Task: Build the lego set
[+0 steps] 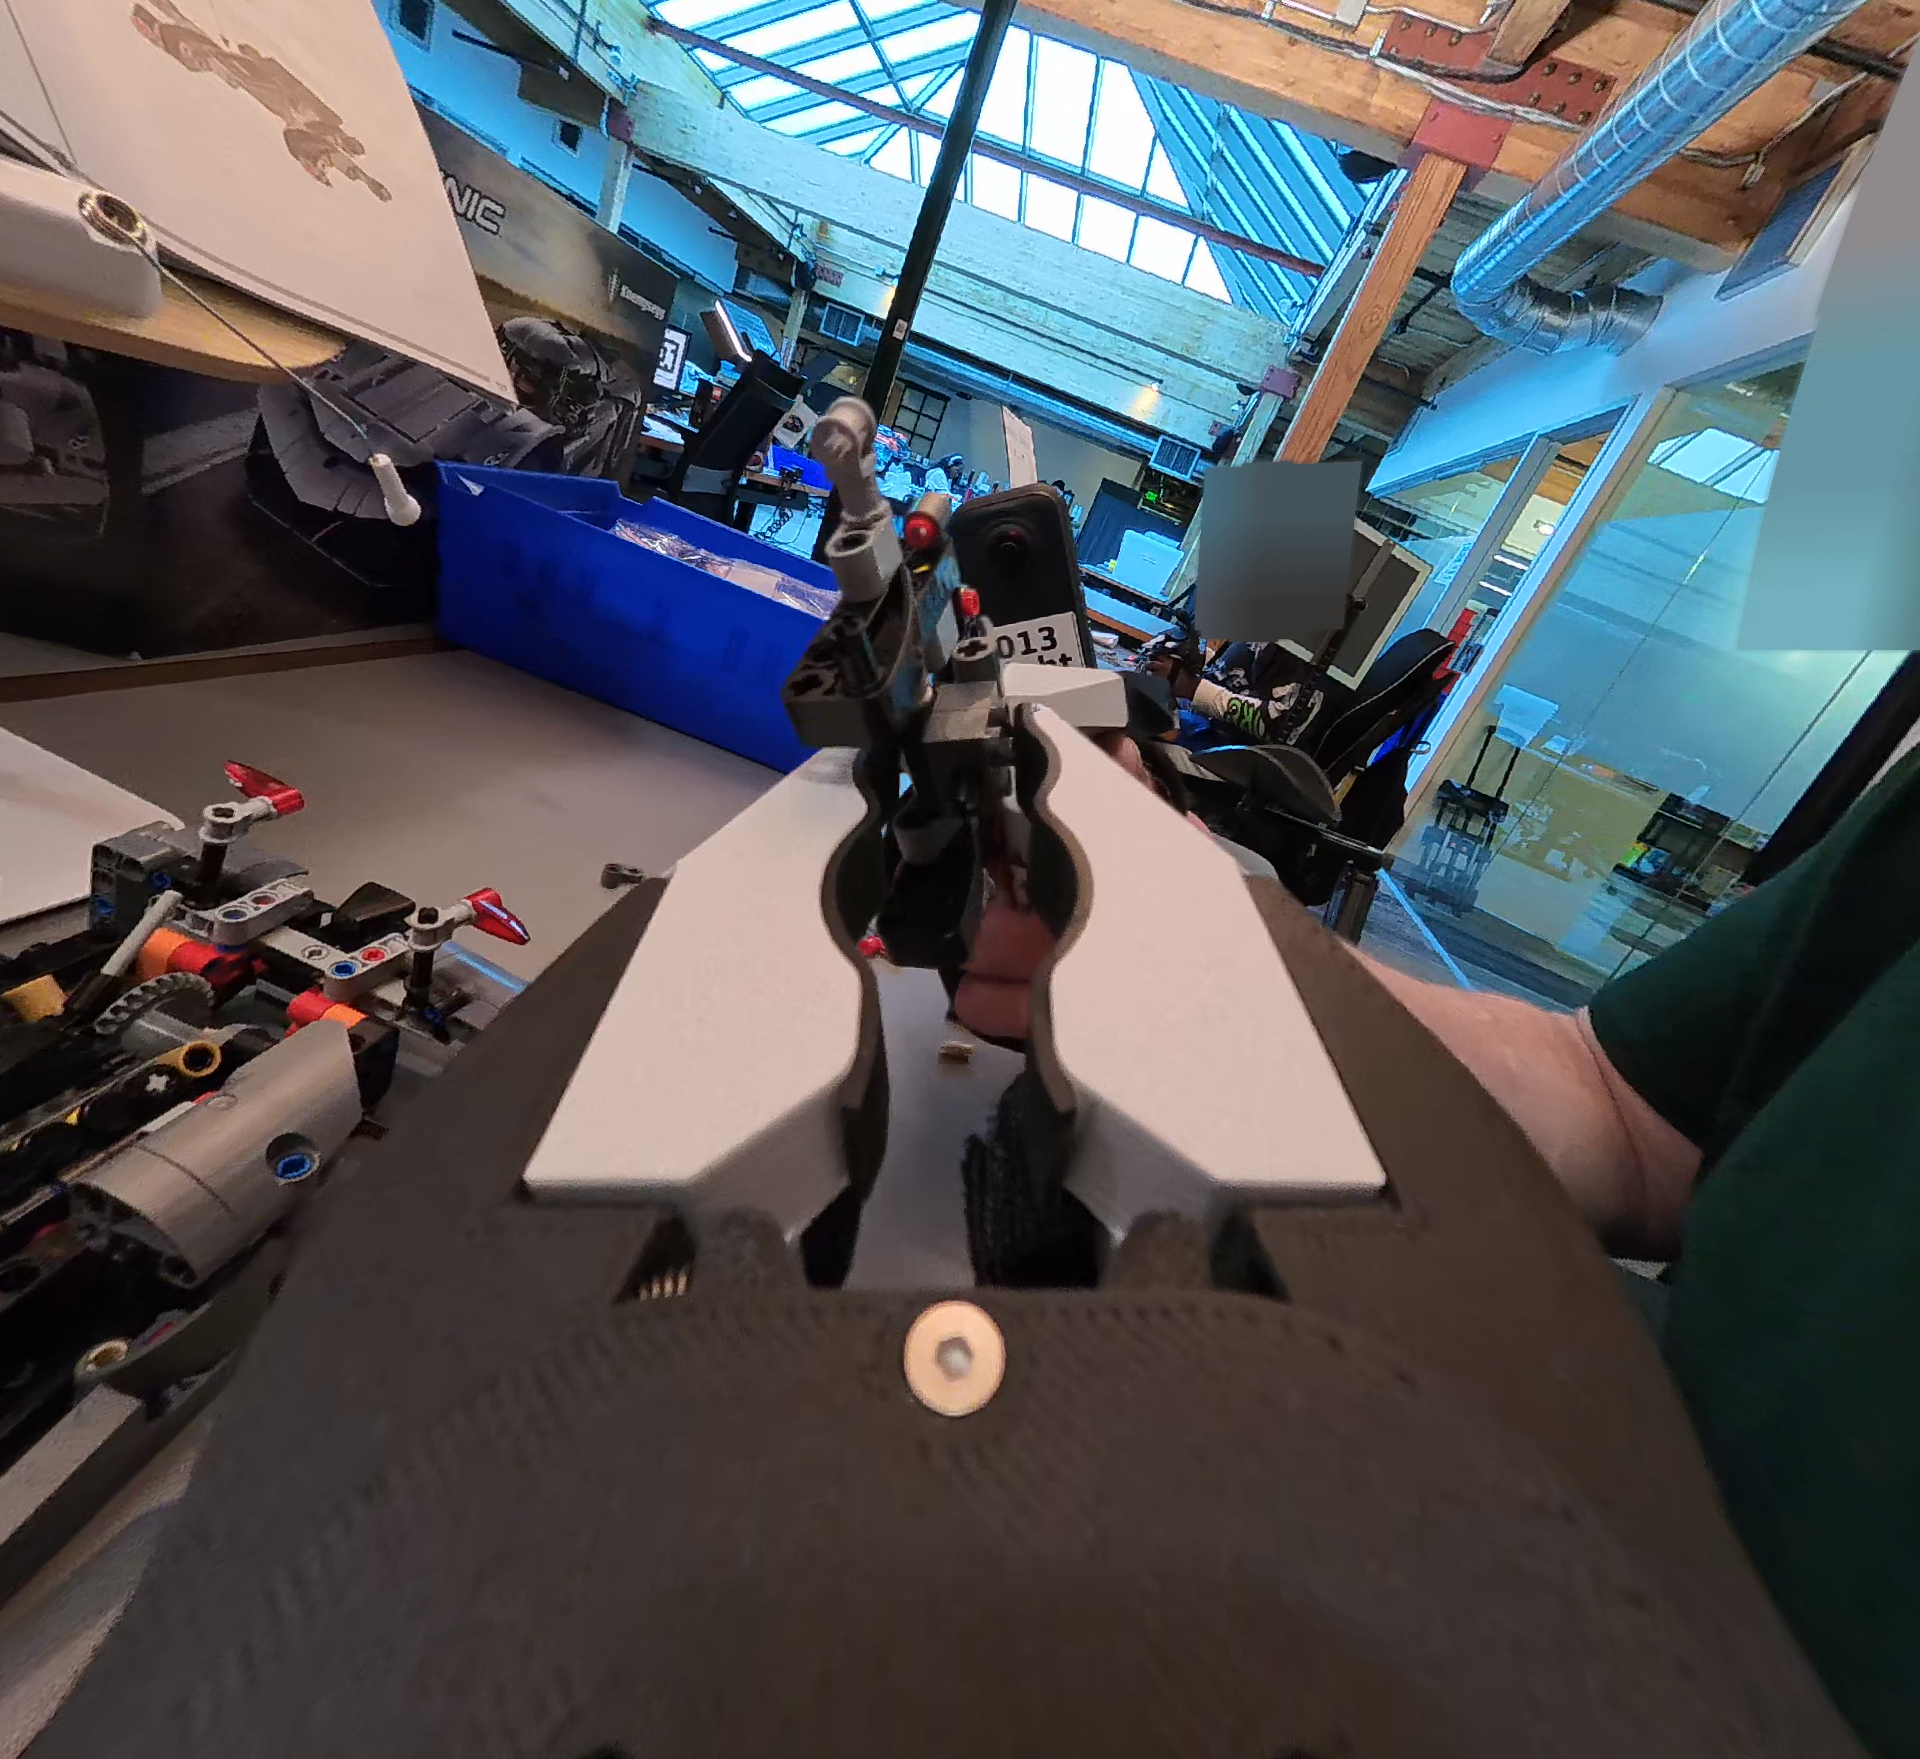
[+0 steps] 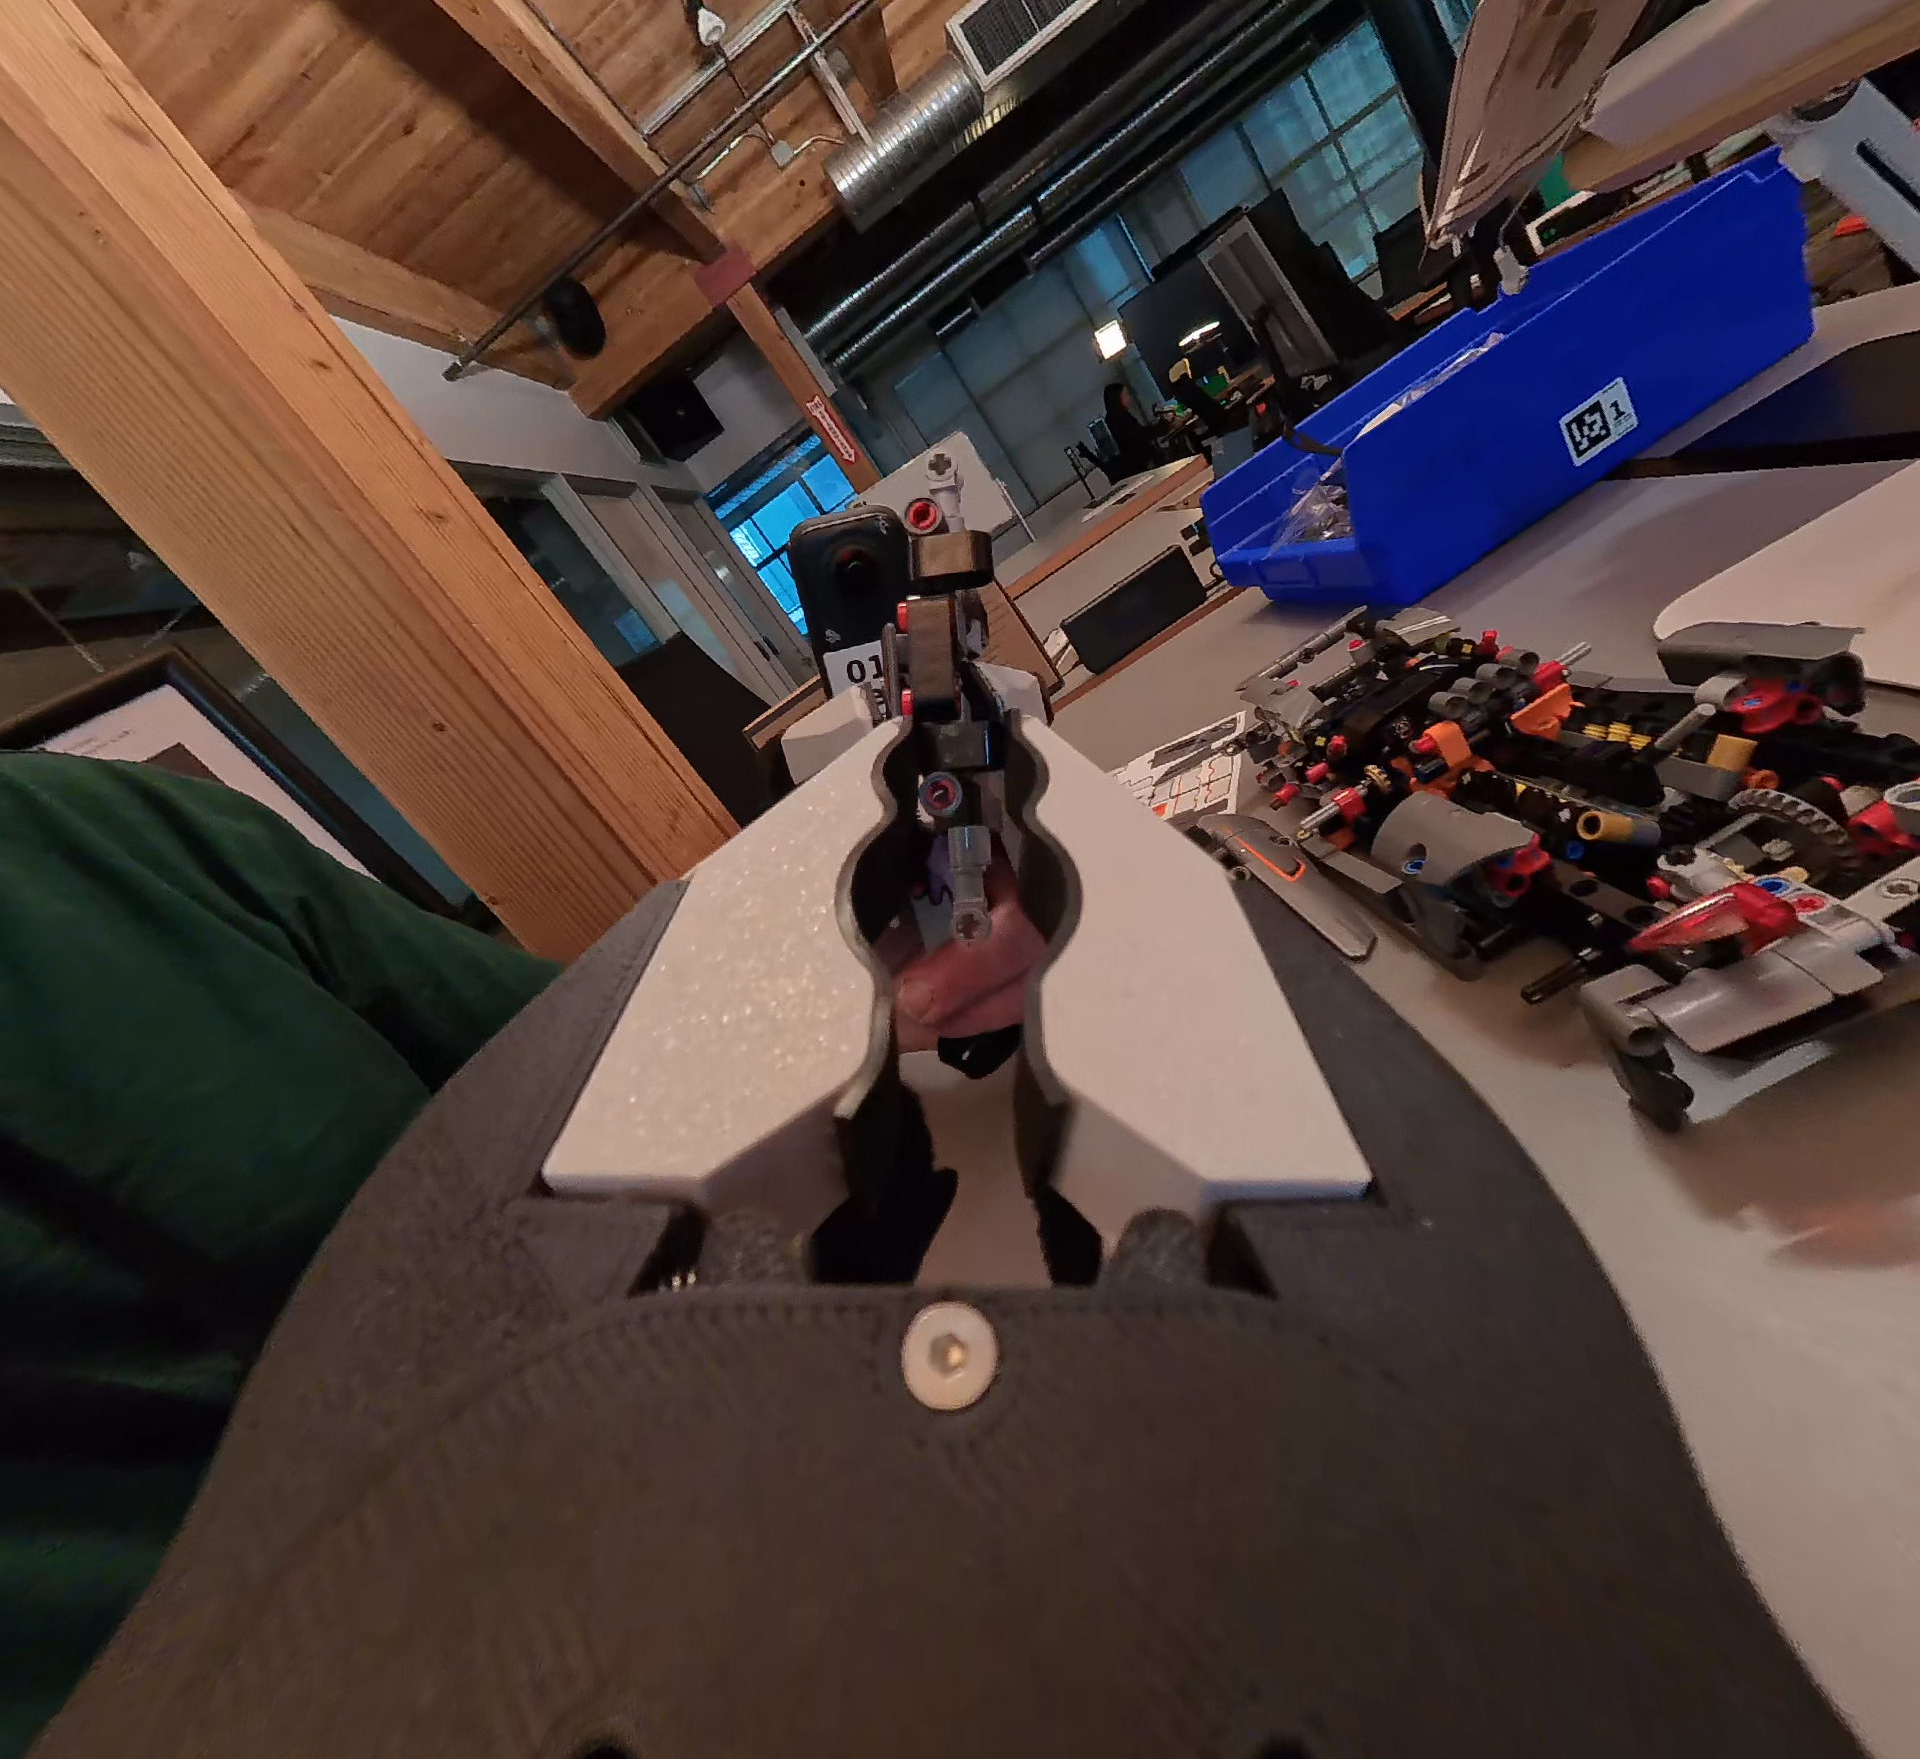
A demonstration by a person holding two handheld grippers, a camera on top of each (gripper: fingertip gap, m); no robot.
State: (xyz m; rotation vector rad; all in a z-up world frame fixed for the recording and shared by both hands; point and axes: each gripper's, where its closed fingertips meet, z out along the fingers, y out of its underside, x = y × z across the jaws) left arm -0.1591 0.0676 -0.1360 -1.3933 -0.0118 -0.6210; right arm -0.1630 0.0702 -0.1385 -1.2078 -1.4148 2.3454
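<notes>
Both hand-held grippers, left [image 1: 951, 774] and right [image 2: 951, 764], clamping one lego subassembly [image 1: 894, 629], long axis pointing upward, above tabletop [image 1: 468, 753]

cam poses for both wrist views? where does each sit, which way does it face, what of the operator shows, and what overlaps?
Left wrist view: on the left gripper, tilted up toward the skylights; shut on the small lego subassembly; a green sleeve at right, the main lego build at left.
Right wrist view: on the right gripper, tilted up toward the wooden beams; shut on the same small lego subassembly; the sleeve at left, the main build at right.
Shared: the subassembly gripped from opposite sides, the blue bin, each other's camera behind the piece.
</notes>
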